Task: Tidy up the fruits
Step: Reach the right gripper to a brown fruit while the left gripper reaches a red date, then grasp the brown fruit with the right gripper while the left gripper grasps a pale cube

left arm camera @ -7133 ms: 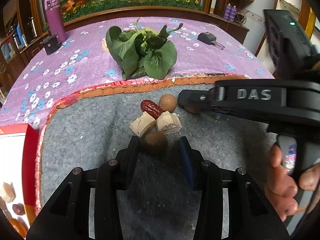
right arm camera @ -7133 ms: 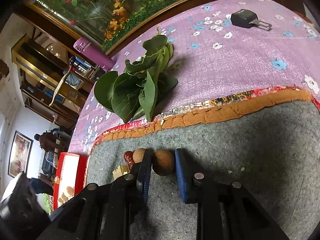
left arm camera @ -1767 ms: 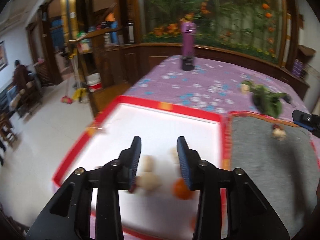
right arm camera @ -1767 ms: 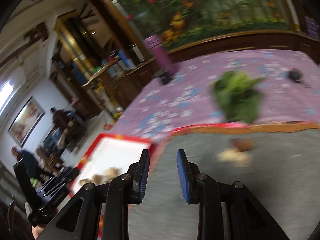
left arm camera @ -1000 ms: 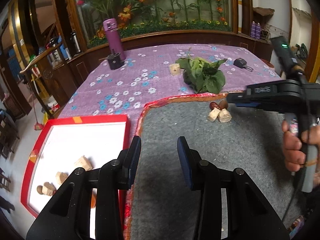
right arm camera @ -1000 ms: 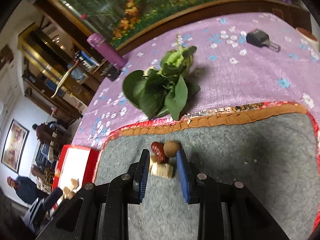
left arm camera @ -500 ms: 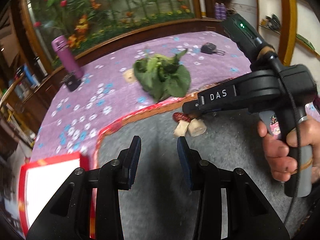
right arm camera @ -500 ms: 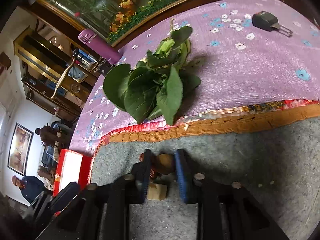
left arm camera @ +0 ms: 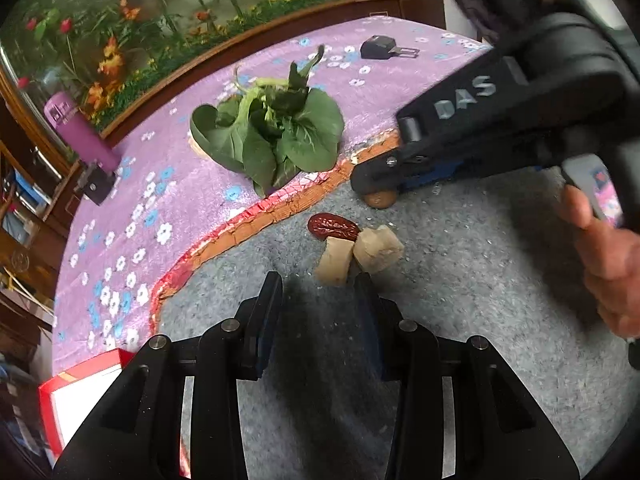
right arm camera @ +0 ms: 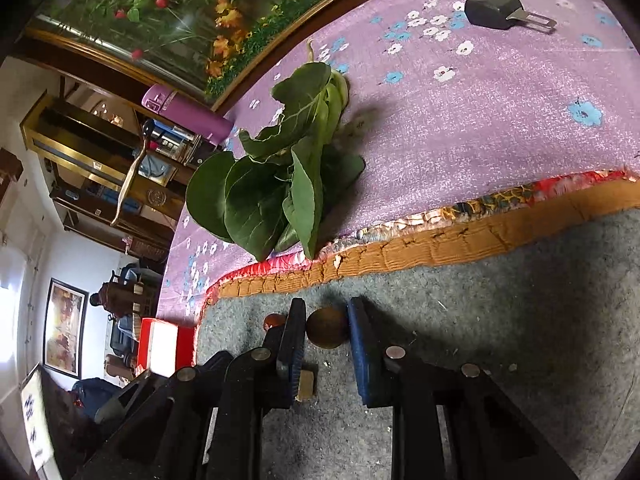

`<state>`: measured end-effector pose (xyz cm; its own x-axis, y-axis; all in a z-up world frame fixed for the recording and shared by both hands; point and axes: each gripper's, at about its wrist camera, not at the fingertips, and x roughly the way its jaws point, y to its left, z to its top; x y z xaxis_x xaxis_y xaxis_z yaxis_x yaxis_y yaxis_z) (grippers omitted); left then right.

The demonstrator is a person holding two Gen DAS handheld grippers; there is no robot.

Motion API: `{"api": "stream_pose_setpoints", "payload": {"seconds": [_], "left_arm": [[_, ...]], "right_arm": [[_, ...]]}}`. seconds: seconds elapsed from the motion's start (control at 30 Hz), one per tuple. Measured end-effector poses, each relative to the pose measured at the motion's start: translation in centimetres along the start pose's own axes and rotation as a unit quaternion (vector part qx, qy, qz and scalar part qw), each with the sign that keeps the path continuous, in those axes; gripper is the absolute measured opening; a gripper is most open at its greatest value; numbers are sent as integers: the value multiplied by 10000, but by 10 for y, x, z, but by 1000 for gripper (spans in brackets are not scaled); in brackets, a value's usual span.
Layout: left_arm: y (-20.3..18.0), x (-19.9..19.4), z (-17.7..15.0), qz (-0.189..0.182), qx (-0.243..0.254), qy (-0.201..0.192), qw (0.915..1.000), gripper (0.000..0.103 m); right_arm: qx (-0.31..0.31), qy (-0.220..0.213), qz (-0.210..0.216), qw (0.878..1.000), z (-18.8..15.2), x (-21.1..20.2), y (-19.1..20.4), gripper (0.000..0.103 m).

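Note:
On the grey mat [left arm camera: 460, 320] lie a red date [left arm camera: 332, 227], two tan chunks [left arm camera: 360, 254] and a round brown fruit [left arm camera: 380, 199]. My left gripper [left arm camera: 318, 292] is open and empty, just short of the tan chunks. My right gripper [right arm camera: 324, 320] is open, its jaws on either side of the brown fruit [right arm camera: 326, 333], which rests on the mat. In the right wrist view the date [right arm camera: 274, 321] peeks out left of the left finger and one tan chunk [right arm camera: 306, 385] lies under it.
A leafy green bunch [left arm camera: 268, 136] lies on the purple flowered cloth [left arm camera: 160, 200] beyond the mat's orange edge. A red-rimmed white tray [left arm camera: 80, 392] sits at the left. A purple bottle [left arm camera: 76, 128] and a black key fob [left arm camera: 380, 48] stand farther back.
My left gripper swung from the tray back over the mat and closed in on the tan chunks. My right gripper came down around the brown fruit.

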<state>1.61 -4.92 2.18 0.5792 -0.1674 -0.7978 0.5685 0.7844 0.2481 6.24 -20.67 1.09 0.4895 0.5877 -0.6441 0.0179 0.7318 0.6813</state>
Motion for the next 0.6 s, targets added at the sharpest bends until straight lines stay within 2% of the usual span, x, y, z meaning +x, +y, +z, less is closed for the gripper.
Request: {"api": "stream_pose_setpoints", "payload": {"seconds": [0.3,0.47,0.6], "left_arm": [[3,7,5,-103,108,-56,9999,37],[-5,6,6,-53,448,-85,9989,34],[-2,8,7,-166,441,-31,9989,34]], "right_arm": [[53,80,65,9999,3,-1,-3,21],[52,119,60,9999,3,-1,-3,21],[13,147,16,9999,3,-1,-1,21]]}}
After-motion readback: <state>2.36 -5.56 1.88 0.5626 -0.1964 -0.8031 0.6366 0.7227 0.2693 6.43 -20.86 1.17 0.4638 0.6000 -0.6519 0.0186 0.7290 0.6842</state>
